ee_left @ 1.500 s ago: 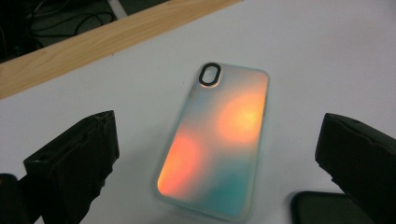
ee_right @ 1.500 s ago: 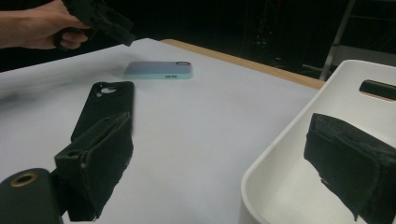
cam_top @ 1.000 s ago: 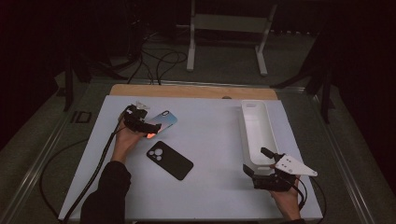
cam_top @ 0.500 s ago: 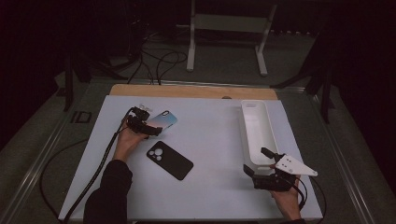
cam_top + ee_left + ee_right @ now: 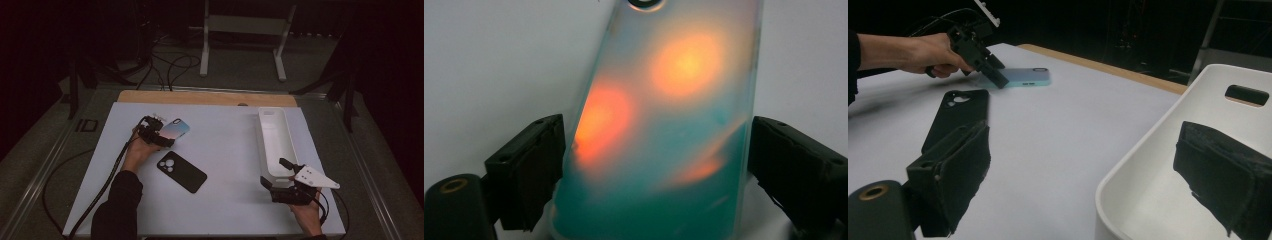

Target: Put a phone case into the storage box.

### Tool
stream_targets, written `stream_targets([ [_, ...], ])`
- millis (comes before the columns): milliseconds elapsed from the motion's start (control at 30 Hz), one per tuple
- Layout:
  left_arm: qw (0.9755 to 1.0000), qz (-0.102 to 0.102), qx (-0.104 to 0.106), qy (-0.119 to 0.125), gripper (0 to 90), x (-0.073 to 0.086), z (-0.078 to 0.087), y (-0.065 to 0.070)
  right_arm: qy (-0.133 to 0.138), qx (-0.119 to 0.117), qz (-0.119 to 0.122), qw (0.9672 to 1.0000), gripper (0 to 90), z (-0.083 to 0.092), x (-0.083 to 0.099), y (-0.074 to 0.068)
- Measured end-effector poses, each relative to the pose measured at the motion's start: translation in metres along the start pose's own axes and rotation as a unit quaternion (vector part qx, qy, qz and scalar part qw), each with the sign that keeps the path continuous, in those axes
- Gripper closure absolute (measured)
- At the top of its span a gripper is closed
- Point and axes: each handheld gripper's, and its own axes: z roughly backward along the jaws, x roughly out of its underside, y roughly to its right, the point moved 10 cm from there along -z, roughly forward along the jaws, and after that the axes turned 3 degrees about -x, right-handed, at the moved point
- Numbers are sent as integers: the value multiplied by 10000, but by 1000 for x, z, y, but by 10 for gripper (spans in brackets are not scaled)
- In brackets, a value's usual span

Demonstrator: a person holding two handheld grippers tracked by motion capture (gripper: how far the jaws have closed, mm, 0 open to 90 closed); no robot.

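Teal-to-pink phone case: lying flat on the white worktop toward its far left part, camera cut-out pointing at the far edge; in the left gripper view its glossy back is glowing teal with orange patches.
Left gripper: reaching over the near end of the teal-to-pink phone case, jaws standing on either side of its long edges.
Left gripper jaws: having just been closing in on the case, with the case between them; in the left gripper view both pads are sitting right at the case edges, and I cannot tell whether they are pressing yet.
Left hand: wrapping the gripper body, cable trailing back toward the near left edge.
Black phone case: lying flat just nearer than the teal one, apart from it, slanting toward the near right.
White bin: standing lengthwise along the right edge of the worktop.
Right gripper: waiting at the near end of the white bin, jaws spread wide and gripping nothing; one jaw is hanging over the bin's inside, the other over bare worktop.
Right hand: resting at the near right corner.
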Motion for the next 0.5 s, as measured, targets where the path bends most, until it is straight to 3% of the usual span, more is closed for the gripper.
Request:
stream_targets([
  [133, 9998, -59, 15, -168, 157, 2, 3, 2, 19, 13, 2, 10000, 81, 2, -1, 0],
  [500, 9999, 154, -7, -74, 168, 1, 8, 2, 20, 20, 8, 10000, 81, 1, -2, 0],
])
